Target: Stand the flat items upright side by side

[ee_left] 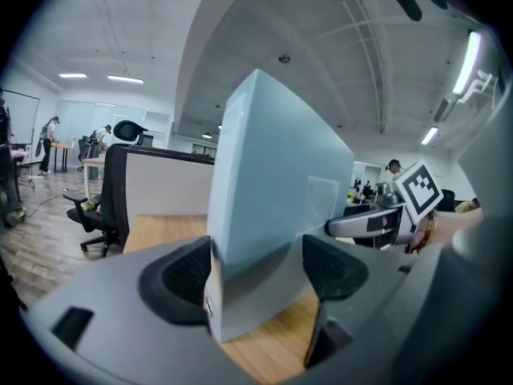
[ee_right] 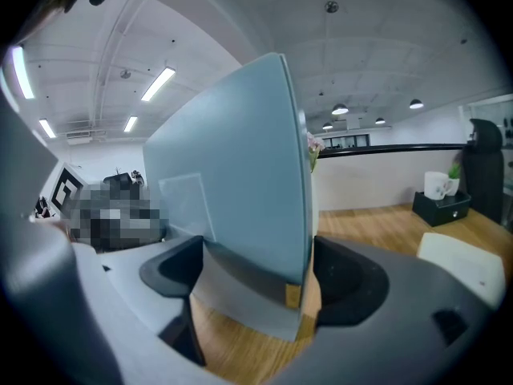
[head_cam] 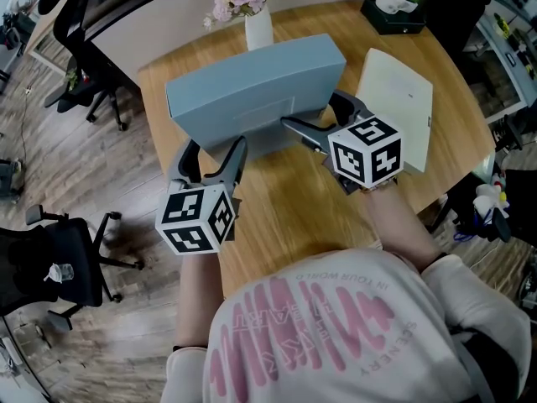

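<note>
We are in an open office with a wooden floor [head_cam: 50,166] and black office chairs [head_cam: 84,57] around a round wooden tabletop [head_cam: 285,217]. The biggest thing on it is the blue-grey flat box [head_cam: 252,86], up on its long edge near the middle and roughly upright. We cannot tell whether its lower edge rests on the wood or hangs just above it. We judge that the first item is being stood up, and that this step is nearly done.

To the right of the box, the cream flat item [head_cam: 394,99] lies flat near the rim with nothing touching it, so about half the task remains. The left gripper [ee_left: 256,275] has its fingers pinching one lower end of the box, and the right gripper [ee_right: 252,275] pinches the other end, pads against both broad faces.

Next, we think, both should loosen slowly while we watch the box's balance, since so narrow a base could tip. Then the cream item wants raising and setting close beside the box, face to face.

Behind the box stand a white vase [head_cam: 258,30] of pink flowers and, further right, a dark tissue box [head_cam: 393,13].
</note>
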A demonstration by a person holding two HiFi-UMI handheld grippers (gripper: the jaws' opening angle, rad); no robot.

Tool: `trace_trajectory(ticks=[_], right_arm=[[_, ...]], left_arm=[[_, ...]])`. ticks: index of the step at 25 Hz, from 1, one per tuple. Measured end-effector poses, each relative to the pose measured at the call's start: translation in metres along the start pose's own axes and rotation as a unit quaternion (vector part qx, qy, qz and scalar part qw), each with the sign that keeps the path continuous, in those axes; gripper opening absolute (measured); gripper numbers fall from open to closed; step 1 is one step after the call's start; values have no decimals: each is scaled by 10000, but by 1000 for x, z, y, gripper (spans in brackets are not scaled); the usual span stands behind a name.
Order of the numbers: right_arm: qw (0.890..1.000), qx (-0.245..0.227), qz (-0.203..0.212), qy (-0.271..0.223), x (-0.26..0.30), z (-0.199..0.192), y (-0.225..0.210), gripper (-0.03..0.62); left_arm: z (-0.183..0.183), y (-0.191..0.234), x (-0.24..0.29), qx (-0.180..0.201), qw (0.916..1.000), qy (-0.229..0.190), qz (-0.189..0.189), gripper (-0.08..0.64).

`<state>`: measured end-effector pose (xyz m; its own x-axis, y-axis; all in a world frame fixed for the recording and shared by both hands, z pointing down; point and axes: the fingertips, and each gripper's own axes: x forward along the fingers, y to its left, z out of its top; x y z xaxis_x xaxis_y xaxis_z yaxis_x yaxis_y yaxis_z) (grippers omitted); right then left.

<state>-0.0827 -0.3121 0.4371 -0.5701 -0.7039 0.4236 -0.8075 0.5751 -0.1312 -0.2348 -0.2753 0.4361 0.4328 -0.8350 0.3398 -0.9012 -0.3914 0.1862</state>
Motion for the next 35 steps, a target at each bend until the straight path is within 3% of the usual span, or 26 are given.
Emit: trace_trajectory(ticks=[7, 16, 22, 26, 30, 35], right_arm=[[9999, 109, -89, 78, -3, -1, -2, 457], [9986, 387, -282, -245, -32, 9, 0, 459], [9976, 419, -511, 201, -53, -37, 0, 459], [9927, 762, -555, 758, -65, -96, 6, 459], [9868, 833, -364, 1344, -81, -150, 24, 457], [9841, 859, -432, 1494, -109, -171, 24, 451]], left_arm=[[6, -2, -4, -27, 10000, -46, -41, 362], [9, -5, -28, -189, 9996, -211, -29, 345], [-19, -20, -44, -395, 9990, 131, -175, 344], [-60, -48, -43, -779, 9940, 544, -541, 337], [-103, -100, -36, -1129, 9828, 903, -1152, 318], [-118, -154, -18, -1200, 9714, 1156, -1692, 302]])
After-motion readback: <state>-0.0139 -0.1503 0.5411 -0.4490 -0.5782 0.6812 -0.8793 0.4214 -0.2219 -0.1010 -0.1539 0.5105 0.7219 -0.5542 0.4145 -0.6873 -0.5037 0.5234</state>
